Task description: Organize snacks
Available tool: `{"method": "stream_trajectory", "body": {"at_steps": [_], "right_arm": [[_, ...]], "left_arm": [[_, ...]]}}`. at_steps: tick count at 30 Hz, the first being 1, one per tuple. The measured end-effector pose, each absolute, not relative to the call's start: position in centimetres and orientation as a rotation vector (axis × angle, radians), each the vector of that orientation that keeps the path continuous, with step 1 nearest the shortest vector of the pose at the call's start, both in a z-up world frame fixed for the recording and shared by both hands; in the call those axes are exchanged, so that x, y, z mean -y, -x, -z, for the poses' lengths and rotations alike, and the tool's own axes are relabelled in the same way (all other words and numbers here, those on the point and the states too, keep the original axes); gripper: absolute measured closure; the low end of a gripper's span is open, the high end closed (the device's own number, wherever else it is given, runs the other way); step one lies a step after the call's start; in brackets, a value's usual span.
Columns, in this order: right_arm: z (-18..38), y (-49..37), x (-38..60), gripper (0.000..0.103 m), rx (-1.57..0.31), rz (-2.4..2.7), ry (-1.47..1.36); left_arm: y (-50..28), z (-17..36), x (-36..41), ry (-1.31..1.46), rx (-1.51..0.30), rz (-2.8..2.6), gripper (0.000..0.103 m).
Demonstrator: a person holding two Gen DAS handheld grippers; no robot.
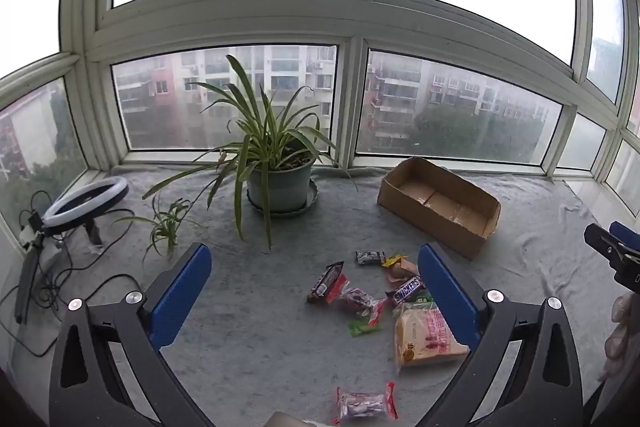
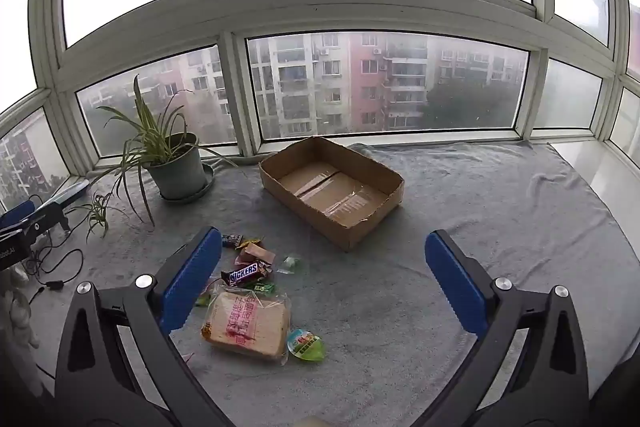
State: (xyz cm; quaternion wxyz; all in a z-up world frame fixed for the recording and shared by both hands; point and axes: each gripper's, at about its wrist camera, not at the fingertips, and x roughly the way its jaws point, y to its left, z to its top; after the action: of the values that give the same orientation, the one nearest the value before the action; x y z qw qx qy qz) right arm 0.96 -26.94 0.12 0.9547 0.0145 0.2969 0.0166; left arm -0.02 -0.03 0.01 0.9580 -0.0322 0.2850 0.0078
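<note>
While both tongs gape, snacks (image 2: 248,291) lie beneath left tongs (image 1: 316,287).

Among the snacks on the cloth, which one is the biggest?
The bagged sliced bread with red print, lying just below the Snickers bar. Every other snack is a small bar or candy.

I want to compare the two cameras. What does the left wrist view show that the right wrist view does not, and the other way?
Only the left wrist view shows the ring light by the window and the red-ended candy packet nearest the camera.

Only the right wrist view shows the green jelly cup beside the bread.

Both show the empty cardboard box, the potted plant, the Snickers bar, the wrapped bread and the grey cloth. Each view's own fingers stand open with nothing between them.
</note>
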Motion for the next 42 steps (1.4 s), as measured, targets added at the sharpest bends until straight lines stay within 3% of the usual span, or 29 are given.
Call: {"method": "stream_trajectory", "body": {"at_steps": [42], "right_arm": [[0.01, -0.84, 26.07, 0.0, -0.588, -0.026, 0.005]], "left_arm": [[-0.34, 0.16, 0.38, 0.079, -0.602, -0.004, 0.001]]}}
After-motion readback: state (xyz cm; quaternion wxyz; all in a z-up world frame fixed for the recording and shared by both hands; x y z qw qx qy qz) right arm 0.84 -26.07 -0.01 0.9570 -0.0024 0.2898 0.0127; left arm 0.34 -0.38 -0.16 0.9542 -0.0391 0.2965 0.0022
